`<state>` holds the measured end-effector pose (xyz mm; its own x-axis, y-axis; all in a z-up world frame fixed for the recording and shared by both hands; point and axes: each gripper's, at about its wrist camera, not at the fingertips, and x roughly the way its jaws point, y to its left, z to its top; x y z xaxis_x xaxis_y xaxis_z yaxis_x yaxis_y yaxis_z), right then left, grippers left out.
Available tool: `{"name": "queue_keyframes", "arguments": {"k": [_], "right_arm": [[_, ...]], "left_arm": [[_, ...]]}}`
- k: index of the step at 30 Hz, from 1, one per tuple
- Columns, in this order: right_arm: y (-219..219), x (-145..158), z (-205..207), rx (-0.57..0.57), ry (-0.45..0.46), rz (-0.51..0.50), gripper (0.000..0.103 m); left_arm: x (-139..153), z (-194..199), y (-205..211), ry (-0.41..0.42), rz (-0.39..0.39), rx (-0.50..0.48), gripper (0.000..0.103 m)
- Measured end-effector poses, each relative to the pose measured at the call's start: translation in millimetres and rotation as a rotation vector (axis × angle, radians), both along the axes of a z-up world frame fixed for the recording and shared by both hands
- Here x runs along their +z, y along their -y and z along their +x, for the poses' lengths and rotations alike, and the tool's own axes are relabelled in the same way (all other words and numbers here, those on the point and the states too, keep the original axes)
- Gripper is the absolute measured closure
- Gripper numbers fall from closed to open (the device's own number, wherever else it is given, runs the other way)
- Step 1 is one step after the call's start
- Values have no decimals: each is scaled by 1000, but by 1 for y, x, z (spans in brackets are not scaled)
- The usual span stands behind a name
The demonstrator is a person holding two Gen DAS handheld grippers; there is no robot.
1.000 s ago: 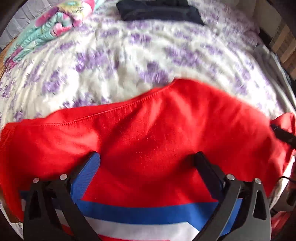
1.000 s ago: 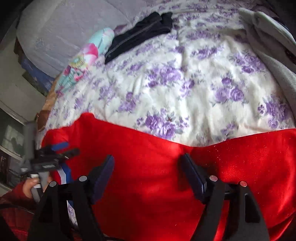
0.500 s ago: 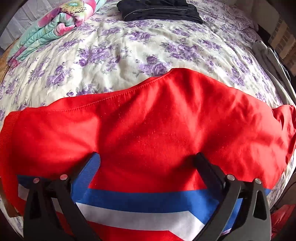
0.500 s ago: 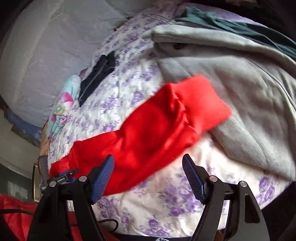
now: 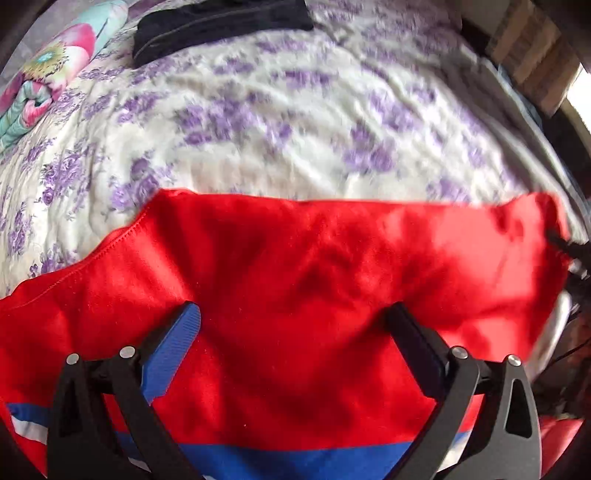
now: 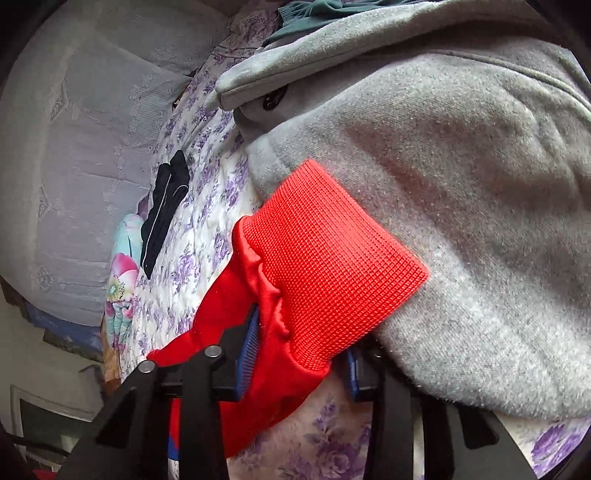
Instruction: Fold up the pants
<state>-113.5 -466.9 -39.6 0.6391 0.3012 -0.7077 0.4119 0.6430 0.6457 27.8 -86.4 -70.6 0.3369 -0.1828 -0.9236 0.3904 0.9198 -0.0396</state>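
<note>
Red pants with a blue and white stripe lie across the near part of a floral bedspread. My left gripper hovers open over the red cloth, jaws wide apart and holding nothing. In the right wrist view the pants' leg end with its ribbed cuff lies partly on a grey garment. My right gripper straddles the leg just behind the cuff, jaws closing around the cloth; a firm grip cannot be made out.
A folded dark garment and a colourful folded cloth lie at the far side of the bed. The grey sweatshirt and a green garment are piled on the right. A pale wall rises behind.
My right gripper swung to the pants' leg end, closed in on the cuff, and its jaws narrowed around it. My left gripper shifted slightly over the red cloth and stayed open.
</note>
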Motion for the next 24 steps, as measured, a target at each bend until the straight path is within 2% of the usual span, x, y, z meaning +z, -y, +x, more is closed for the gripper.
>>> {"name": "queue_keyframes", "arguments": {"k": [1, 4, 9, 13, 18, 20, 22, 23, 24], "right_arm": [[-1, 3, 0, 2, 1, -5, 73], [-12, 20, 1, 31, 24, -77, 78], [-41, 59, 11, 114, 86, -243, 79], [-85, 92, 29, 234, 165, -383, 79], [-180, 114, 54, 502, 277, -534, 79], [-228, 109, 60, 653, 301, -561, 79], [-277, 94, 63, 840, 278, -554, 78], [-298, 82, 61, 929, 249, -539, 74], [-312, 70, 61, 997, 203, -517, 55]], "left_arm": [[2, -7, 2, 57, 14, -16, 4], [5, -3, -5, 14, -14, 3, 4], [39, -1, -71, 45, -168, 202, 5], [51, -11, -135, 41, -247, 352, 5], [57, -33, -188, 38, -251, 442, 5], [60, -41, -201, 42, -247, 447, 5], [59, -46, -210, 36, -237, 446, 5], [57, -49, -216, 24, -244, 442, 5], [55, -52, -219, 14, -257, 438, 5]]}}
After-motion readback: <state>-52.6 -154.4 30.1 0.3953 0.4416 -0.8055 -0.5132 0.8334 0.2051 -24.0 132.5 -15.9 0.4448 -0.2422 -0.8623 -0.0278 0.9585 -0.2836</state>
